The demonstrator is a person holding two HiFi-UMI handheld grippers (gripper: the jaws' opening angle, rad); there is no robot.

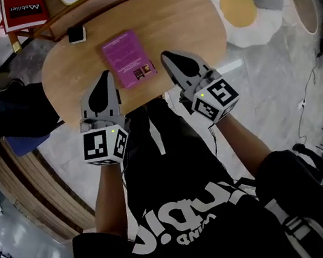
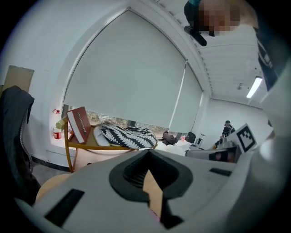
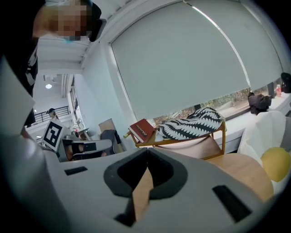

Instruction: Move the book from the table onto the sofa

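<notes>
Purple book (image 1: 128,58) flat at upper centre on oval wooden table (image 1: 193,22); left gripper (image 1: 105,76) and right gripper (image 1: 168,56), jaws closed and empty, flanking its lower corners; small black-and-white block (image 1: 76,34) upper left, egg-shaped cushion (image 1: 239,5) upper right.

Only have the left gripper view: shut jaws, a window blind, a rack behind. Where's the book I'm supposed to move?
Observer: In the head view, a purple book lies flat on the wooden table, straight ahead of the person.
Operator: Left gripper relative to it?
Observer: The left gripper has its tip beside the book's left edge, near the close corner. I can't tell whether it touches.
Operator: And the right?
Observer: The right gripper sits on the book's right side. Its jaws are shut with nothing between them, so the book lies between the two tips.
</notes>
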